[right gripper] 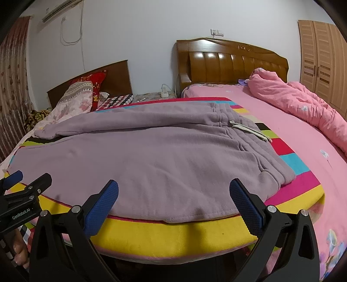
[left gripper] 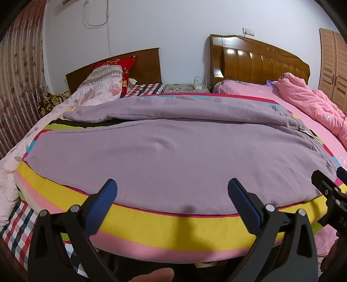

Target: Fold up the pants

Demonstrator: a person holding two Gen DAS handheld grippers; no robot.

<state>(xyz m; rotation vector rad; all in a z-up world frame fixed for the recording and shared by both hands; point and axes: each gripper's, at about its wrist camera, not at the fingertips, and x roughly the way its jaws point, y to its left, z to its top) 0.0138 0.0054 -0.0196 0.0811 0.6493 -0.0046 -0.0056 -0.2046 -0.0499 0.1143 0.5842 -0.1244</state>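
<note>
Both jaws wide and empty, left gripper (left gripper: 172,191) and right gripper (right gripper: 173,191) hovering at the pants (right gripper: 151,151) near edge; I'd pinch next.

Both tools are showing black angular frames with silver round screws at the joints, left tool (left gripper: 172,189) and right tool (right gripper: 173,191) each wearing blue textured pads (right gripper: 102,209); white "GenRobot.AI" lettering on left

You face pale bare wall (right gripper: 141,32). Two wooden headboards (right gripper: 234,63) against it, nightstand (right gripper: 156,95) between beds. Floral curtain (left gripper: 19,71) on your left, slatted wardrobe (right gripper: 323,58) right, air conditioner (right gripper: 60,10) high up.
</note>
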